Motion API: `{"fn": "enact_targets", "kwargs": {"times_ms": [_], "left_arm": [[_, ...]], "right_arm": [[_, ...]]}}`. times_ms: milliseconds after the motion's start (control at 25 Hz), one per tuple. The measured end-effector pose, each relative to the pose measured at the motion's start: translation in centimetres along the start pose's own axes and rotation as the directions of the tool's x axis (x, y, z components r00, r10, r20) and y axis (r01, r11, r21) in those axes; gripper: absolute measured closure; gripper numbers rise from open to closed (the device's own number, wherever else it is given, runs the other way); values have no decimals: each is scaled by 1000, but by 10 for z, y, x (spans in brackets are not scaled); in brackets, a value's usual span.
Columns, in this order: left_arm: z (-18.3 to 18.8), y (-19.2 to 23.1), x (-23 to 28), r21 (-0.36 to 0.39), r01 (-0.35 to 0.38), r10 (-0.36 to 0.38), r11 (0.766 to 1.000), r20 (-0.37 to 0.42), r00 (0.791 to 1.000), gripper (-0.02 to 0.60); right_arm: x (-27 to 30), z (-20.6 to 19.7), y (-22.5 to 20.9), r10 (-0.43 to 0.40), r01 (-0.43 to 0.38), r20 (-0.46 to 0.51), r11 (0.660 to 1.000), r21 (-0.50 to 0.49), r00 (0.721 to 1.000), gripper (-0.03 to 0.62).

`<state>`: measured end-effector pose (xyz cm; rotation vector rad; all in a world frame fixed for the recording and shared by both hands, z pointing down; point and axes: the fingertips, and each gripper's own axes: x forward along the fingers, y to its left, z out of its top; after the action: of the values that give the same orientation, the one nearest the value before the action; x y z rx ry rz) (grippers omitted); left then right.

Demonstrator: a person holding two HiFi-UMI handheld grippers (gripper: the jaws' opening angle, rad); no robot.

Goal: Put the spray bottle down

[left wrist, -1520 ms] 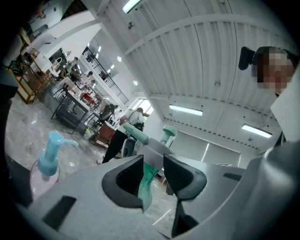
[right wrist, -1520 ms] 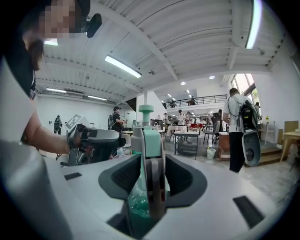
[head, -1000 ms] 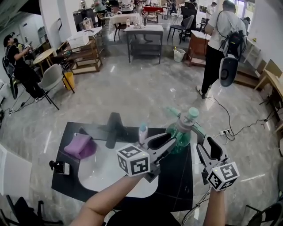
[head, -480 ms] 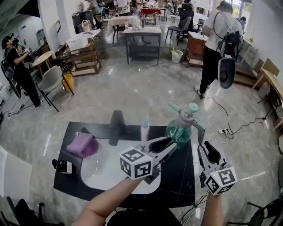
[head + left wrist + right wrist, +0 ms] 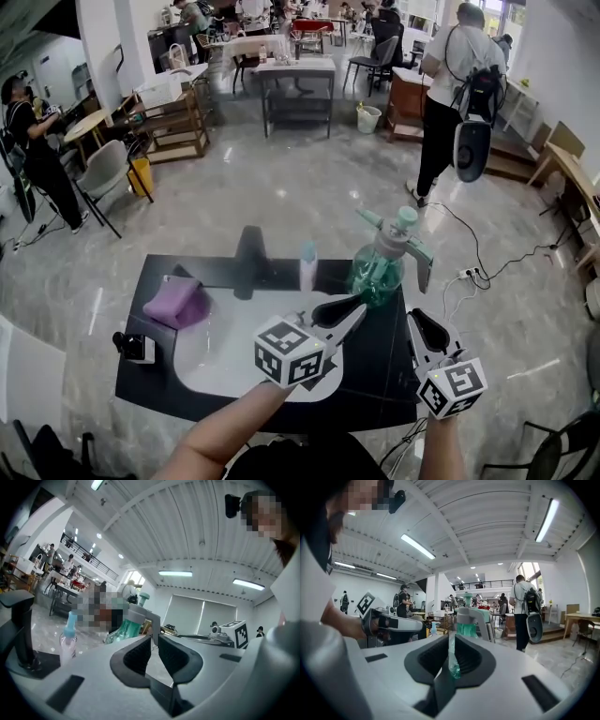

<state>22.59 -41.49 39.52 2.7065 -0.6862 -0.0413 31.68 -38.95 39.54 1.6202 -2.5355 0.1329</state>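
Nearby, small bottle [image 5: 307, 266] beside spray bottle [image 5: 378, 275]

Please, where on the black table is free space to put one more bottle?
The black table is bare in front of the green spray bottle, between the white basin and the right edge. The basin's inside is also bare. The back is crowded: purple cloth, black stand, small bottle, spray bottle.

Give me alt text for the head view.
A green spray bottle stands on a black table, just beyond two handheld grippers. The left gripper and right gripper have just been closing, nothing between their jaws. A purple cloth lies left.
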Motion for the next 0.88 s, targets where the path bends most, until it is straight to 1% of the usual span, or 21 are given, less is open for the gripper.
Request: {"fn": "enact_targets", "kwargs": {"times_ms": [120,480,880], "left_arm": [[-4,-2,-11,9,-14,14,1000,-4,1000,538],[-24,-6,-50,-14,-60,60,998,-17,998,541],[-38,-22,-91,-8,-74,74,997,-27,997,541]], "right_arm": [[-3,-4,12,4,-4,-9,1000,9,1000,560],[-10,-16,46,25,-24,-11,998,58,1000,569],[-25,-24,89,57,-56,-12,995,88,998,572]]}}
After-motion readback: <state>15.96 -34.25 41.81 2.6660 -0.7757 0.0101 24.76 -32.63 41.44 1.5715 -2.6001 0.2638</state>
